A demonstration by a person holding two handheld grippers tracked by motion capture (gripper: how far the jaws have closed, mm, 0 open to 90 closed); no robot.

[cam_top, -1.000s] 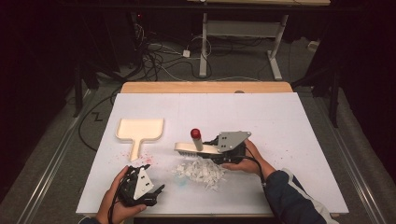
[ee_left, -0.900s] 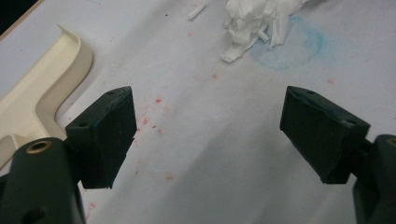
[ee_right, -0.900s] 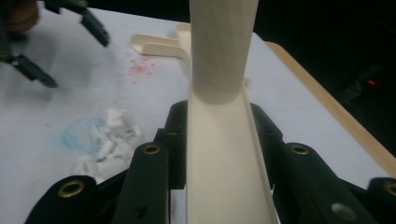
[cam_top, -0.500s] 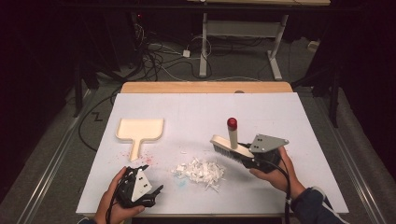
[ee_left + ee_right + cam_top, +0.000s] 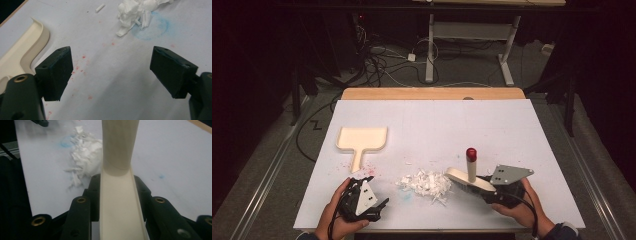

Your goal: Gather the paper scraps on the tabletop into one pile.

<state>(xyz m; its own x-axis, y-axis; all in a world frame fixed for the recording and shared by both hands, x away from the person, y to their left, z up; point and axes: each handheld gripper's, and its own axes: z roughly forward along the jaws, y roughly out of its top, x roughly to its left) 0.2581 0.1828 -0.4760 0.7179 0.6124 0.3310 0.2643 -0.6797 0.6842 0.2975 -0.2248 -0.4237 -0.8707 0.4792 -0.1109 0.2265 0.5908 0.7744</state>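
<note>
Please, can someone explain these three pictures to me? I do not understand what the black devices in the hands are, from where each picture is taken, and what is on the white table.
A person sits at a white table and holds a two-jaw tool in each hand. The high view looks down from above. The other two pictures come from small cameras on the tools, looking along their black jaws.

The left gripper is open and holds nothing. The right gripper is shut on a cream brush with a red-tipped handle, just right of a pile of white paper scraps. A cream dustpan lies farther left. It looks like sweeping work.
</note>
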